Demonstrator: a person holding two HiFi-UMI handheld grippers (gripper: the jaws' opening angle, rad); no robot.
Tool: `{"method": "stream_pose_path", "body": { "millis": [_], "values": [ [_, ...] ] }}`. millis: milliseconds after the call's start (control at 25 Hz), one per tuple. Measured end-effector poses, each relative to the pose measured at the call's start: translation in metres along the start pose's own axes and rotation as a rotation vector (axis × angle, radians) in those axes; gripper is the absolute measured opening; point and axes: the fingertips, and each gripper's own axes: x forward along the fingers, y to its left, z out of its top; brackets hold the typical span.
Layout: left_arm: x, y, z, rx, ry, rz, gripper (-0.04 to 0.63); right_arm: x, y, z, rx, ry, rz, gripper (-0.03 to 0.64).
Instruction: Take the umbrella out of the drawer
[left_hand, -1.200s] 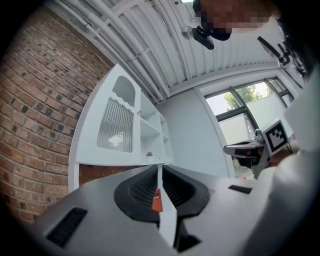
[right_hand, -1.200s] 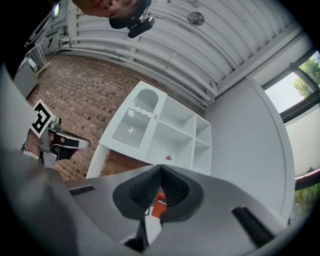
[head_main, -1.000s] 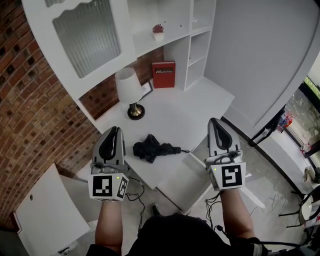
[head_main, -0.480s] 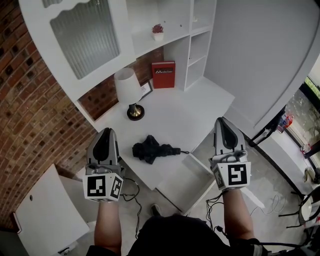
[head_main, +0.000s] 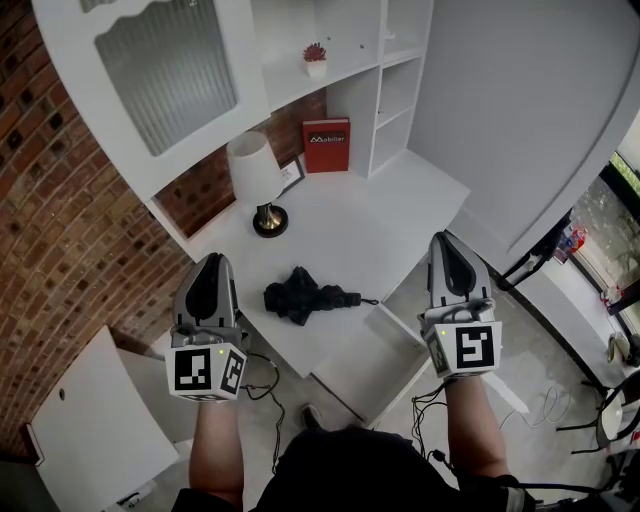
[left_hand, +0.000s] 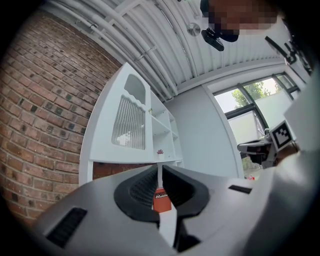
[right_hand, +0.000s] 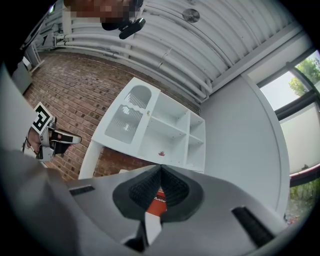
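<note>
Crumpled black fabric umbrella (head_main: 305, 297) is lying on the white surface (head_main: 350, 225), near the white-shaded lamp (head_main: 255, 180)
Left hand-held gripper (head_main: 213, 262) and right hand-held gripper (head_main: 447, 242) are hovering clenched, empty. Umbrella's looking light and floppy, so I'm guessing grab its stiffer middle.

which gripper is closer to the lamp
Left. In the head view the left gripper is just below the lamp, slightly left; the right gripper is well off to its right.

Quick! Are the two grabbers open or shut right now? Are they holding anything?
Left gripper: shut, holding nothing.
Right gripper: shut, holding nothing.
</note>
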Motion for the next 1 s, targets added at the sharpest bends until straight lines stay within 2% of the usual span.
{"method": "stream_pose_path", "body": {
  "millis": [1000],
  "values": [
    [0.007,0.013,-0.012,-0.020,0.010,-0.020,0.029,0.011,0.016,-0.003,-0.016,0.017,-0.005,0.000]
  ]
}}
